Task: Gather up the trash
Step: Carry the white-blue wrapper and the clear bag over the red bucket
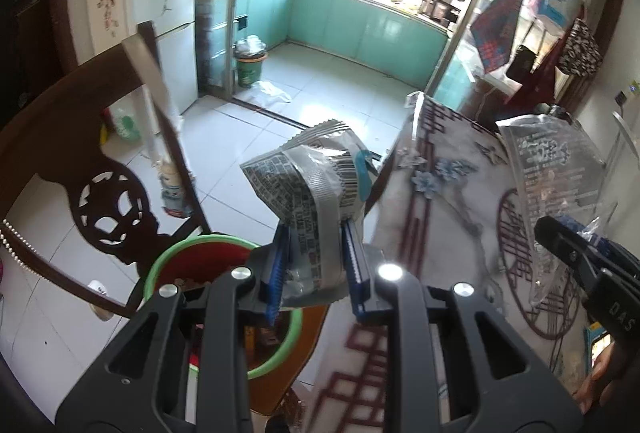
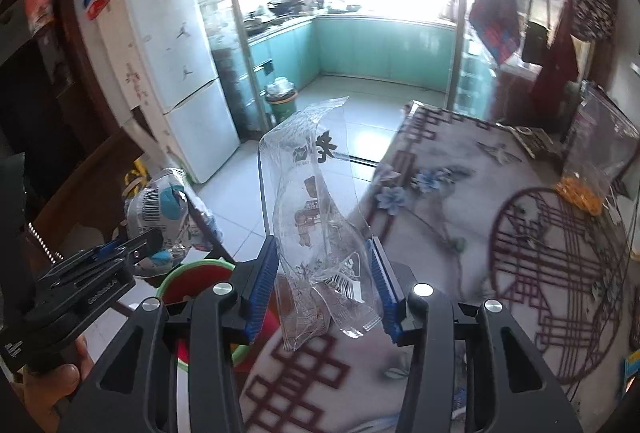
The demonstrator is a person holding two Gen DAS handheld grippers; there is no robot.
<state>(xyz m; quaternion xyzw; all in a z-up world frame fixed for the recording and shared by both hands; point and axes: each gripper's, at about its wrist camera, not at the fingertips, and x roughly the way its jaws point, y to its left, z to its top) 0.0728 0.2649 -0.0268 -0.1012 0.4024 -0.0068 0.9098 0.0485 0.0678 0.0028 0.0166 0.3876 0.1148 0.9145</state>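
Observation:
My left gripper (image 1: 316,253) is shut on a crumpled silver snack wrapper (image 1: 308,189) with a barcode. It holds the wrapper just above and right of a red bin with a green rim (image 1: 160,265), which stands beside the table. My right gripper (image 2: 324,265) is shut on a clear plastic wrapper (image 2: 316,201) with dark print, held upright over the table's near left edge. The right wrist view has the left gripper (image 2: 148,237) and its silver wrapper (image 2: 160,209) at left, over the bin (image 2: 192,271). In the left wrist view, the right gripper (image 1: 560,229) and clear wrapper (image 1: 556,169) are at right.
The table wears a grey cloth with a dark red pattern (image 2: 480,225). On its far right stands a clear bag holding orange pieces (image 2: 580,193). A dark carved wooden chair (image 1: 80,173) stands left of the bin. Beyond are a white fridge (image 2: 176,73) and tiled floor (image 1: 320,93).

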